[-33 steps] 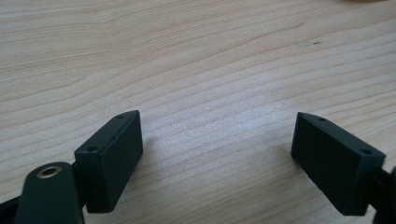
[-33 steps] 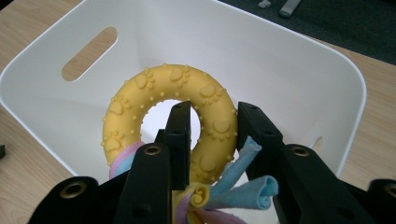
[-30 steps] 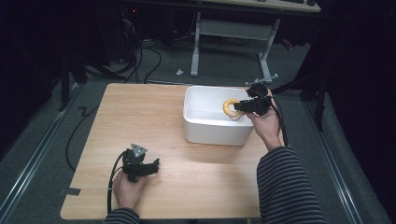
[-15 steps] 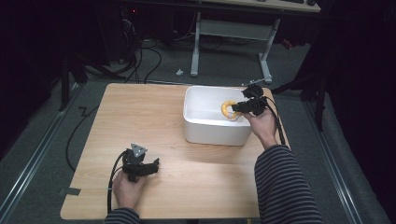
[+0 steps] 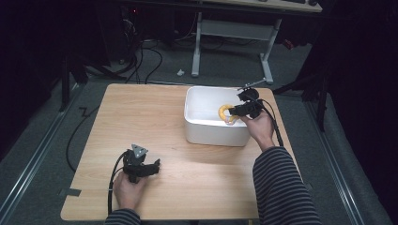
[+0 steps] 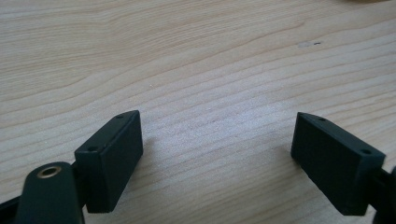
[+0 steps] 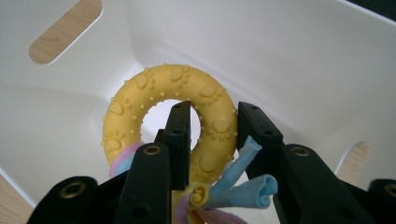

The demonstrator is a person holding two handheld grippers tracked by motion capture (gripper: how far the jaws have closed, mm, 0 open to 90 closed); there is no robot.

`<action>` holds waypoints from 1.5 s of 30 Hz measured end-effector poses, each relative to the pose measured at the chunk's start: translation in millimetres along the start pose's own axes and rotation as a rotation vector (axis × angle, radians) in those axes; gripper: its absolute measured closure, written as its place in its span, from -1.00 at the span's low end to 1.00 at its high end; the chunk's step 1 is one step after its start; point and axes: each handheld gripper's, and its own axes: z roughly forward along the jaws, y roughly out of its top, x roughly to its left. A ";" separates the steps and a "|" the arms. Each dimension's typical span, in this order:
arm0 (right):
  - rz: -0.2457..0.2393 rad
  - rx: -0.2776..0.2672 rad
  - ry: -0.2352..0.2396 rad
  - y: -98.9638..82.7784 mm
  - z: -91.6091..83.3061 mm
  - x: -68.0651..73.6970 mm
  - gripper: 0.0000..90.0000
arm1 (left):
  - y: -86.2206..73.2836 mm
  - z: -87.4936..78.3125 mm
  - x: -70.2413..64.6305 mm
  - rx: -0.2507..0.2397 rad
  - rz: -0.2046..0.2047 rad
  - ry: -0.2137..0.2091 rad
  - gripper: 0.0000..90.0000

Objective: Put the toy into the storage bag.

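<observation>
You've got a light wood-grain table with rounded corners, sitting on grey floor, with cables trailing across it behind and a white desk frame at the back. The room around it is dark.

Your right gripper is clamped on the yellow ring toy, one jaw through its hole, holding it inside the white bin on the table's right half. Fabric strips hang off the ring.

Your left gripper rests low over bare wood near the front edge, jaws wide apart, nothing between them.
</observation>
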 end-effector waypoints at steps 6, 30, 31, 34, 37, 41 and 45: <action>0.006 0.020 0.011 -1.8 6.2 1.7 0.48 | 0.0 0.0 0.0 0.000 0.000 0.000 -0.62; -0.018 0.014 0.067 -7.9 0.8 7.0 0.48 | 0.2 0.0 0.3 -0.001 -0.001 0.002 -0.62; -0.025 0.015 0.060 -8.0 -0.5 7.2 0.48 | 0.1 0.0 0.4 0.000 -0.001 0.002 -0.62; -0.024 -0.006 0.066 -10.5 -5.3 5.7 0.42 | 0.2 0.0 0.3 0.000 -0.001 0.002 -0.61; -0.014 -0.021 0.061 -14.5 -10.1 3.5 0.32 | 0.1 0.0 0.4 0.000 -0.001 0.002 -0.61; -0.006 -0.052 0.047 -19.9 -18.7 -0.8 0.22 | 0.1 0.0 0.4 0.000 -0.001 0.003 -0.61; 0.000 -0.085 0.040 -25.4 -30.9 -5.0 0.16 | 0.1 0.0 0.4 0.000 -0.001 0.003 -0.61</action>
